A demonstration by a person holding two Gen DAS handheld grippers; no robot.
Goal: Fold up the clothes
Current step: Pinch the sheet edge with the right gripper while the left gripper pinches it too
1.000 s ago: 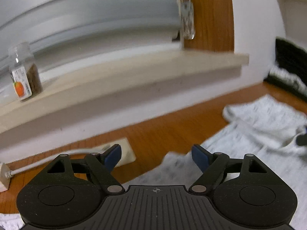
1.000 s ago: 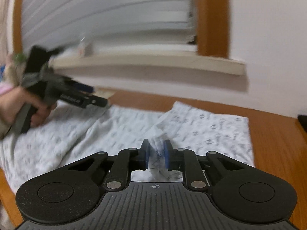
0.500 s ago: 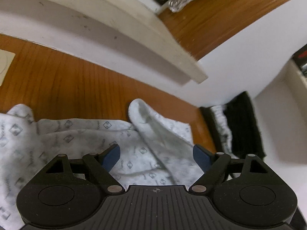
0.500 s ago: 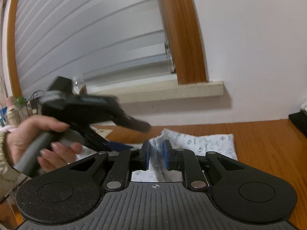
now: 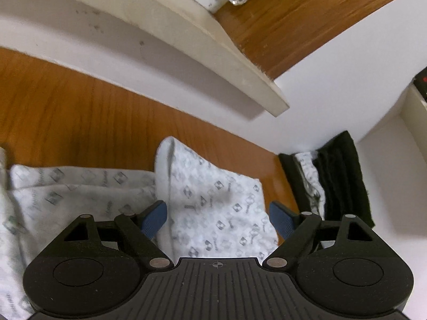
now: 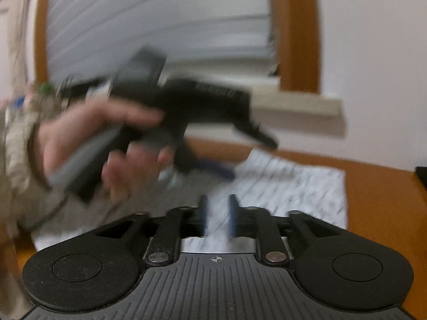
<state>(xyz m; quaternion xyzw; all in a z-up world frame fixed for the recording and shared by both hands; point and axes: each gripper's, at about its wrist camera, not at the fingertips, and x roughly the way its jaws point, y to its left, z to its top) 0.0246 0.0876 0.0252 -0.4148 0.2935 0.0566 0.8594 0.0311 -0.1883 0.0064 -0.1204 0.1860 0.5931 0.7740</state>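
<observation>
A white garment [image 5: 229, 205] with a small grey print lies on the wooden table [image 5: 80, 112], one part folded over into a raised edge. My left gripper [image 5: 217, 214] hovers open just above that folded part, blue pads [image 5: 156, 214] wide apart with nothing gripped. In the right wrist view the left gripper [image 6: 248, 157] is blurred, held in a person's hand [image 6: 88, 133] above the garment [image 6: 299, 186]. My right gripper [image 6: 218, 208] sits low over the near cloth. Its jaws are opening, a narrow gap shows between them with white cloth in it, and the pads do not press on it.
A pale window sill [image 5: 213, 53] juts out over the table's far edge under a wood-framed window [image 6: 293, 40] with blinds. A stack of black and white folded clothes [image 5: 339, 181] sits at the table's right end against the white wall.
The left gripper rolled and swung right, from facing the sill to hovering over the folded part. The right jaws, shut on a cloth fold before, have parted.
</observation>
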